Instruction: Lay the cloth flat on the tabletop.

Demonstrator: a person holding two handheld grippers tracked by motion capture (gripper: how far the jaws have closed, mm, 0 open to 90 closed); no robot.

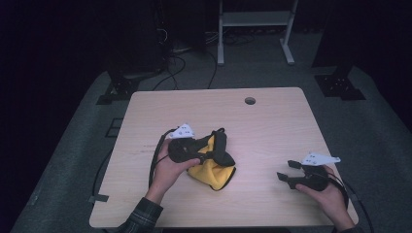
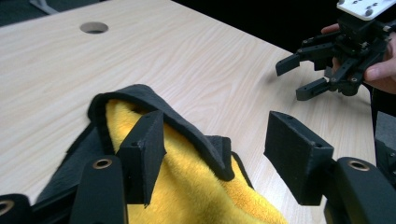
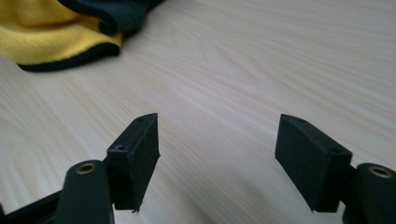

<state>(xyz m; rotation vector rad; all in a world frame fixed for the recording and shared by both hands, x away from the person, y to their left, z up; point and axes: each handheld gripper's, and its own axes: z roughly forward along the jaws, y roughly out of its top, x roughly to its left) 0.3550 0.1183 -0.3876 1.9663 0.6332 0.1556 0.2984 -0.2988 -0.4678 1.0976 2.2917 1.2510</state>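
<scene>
High view: the yellow cloth [image 1: 212,167] lies bunched mid-counter [image 1: 272,126], unfolded. The left tool [image 2: 212,156] stands parted over the cloth, gripping nothing; the right tool [image 1: 285,170] waits right of it, open and empty.

Table [image 1: 272,126]: pale wood-grain top, smooth, satin sheen, grain lines clear in both gripper views. Cloth [image 2: 187,196]: yellow side is fluffy, fleece-like pile, matt; the black side and black edge binding [image 3: 70,58] look like a finer, flatter knit, also matt. Left gripper [image 2: 215,163] and right gripper [image 3: 217,154]: jaws of matt black plastic with a slightly grainy finish, brass-coloured metal inserts at the pivots, and a smooth pale plastic plate [image 1: 320,158] on top.
</scene>
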